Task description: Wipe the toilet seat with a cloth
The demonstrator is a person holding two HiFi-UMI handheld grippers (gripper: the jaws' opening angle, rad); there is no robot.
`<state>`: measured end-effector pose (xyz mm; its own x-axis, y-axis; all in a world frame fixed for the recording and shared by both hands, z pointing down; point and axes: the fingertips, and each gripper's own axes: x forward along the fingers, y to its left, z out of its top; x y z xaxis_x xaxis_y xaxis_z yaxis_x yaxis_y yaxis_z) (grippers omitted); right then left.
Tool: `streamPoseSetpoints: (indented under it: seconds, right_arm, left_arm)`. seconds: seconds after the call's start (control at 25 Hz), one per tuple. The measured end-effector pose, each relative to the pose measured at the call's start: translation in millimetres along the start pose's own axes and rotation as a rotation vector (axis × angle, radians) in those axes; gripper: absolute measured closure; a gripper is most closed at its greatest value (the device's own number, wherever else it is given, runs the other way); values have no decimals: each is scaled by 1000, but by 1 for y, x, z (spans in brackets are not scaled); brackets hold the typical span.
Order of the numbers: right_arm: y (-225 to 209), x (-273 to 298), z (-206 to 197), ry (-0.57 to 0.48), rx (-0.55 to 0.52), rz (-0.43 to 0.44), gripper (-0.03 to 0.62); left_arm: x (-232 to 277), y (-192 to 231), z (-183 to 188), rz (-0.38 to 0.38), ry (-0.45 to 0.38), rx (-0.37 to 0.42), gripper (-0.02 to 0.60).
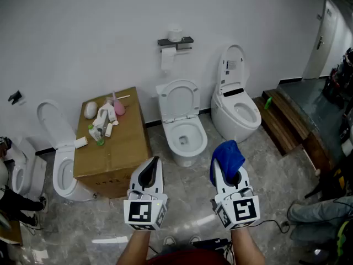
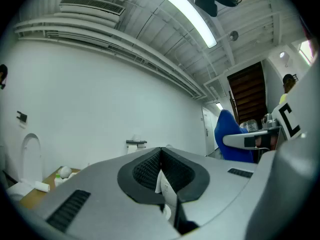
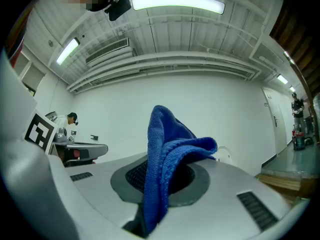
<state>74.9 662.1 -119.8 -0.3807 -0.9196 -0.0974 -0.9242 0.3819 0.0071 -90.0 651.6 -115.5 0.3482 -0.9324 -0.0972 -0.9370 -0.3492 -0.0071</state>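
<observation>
A blue cloth (image 1: 227, 156) sticks up from my right gripper (image 1: 225, 169), whose jaws are shut on it; in the right gripper view the cloth (image 3: 162, 154) stands folded between the dark pads. My left gripper (image 1: 151, 167) is shut with nothing in it, and its pads (image 2: 150, 171) meet. Both grippers are held side by side, well short of the toilets. A white toilet (image 1: 184, 139) stands on the floor ahead between them, with its lid (image 1: 179, 99) raised against the wall.
A second white toilet (image 1: 237, 112) with its lid up stands to the right, and another (image 1: 62, 164) to the left. A cardboard box (image 1: 118, 148) with bottles and small items sits between the left and middle toilets. A wooden step (image 1: 284, 120) runs along the right. A paper holder (image 1: 175, 42) hangs on the wall.
</observation>
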Motion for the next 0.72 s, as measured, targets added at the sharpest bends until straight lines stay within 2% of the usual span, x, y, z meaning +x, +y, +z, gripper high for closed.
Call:
streamPoseSetpoints:
  seconds: [0.72]
  right_arm:
    - [-60, -13, -13, 0, 29, 28, 533]
  left_arm:
    - [31, -69, -19, 49, 11, 1, 566]
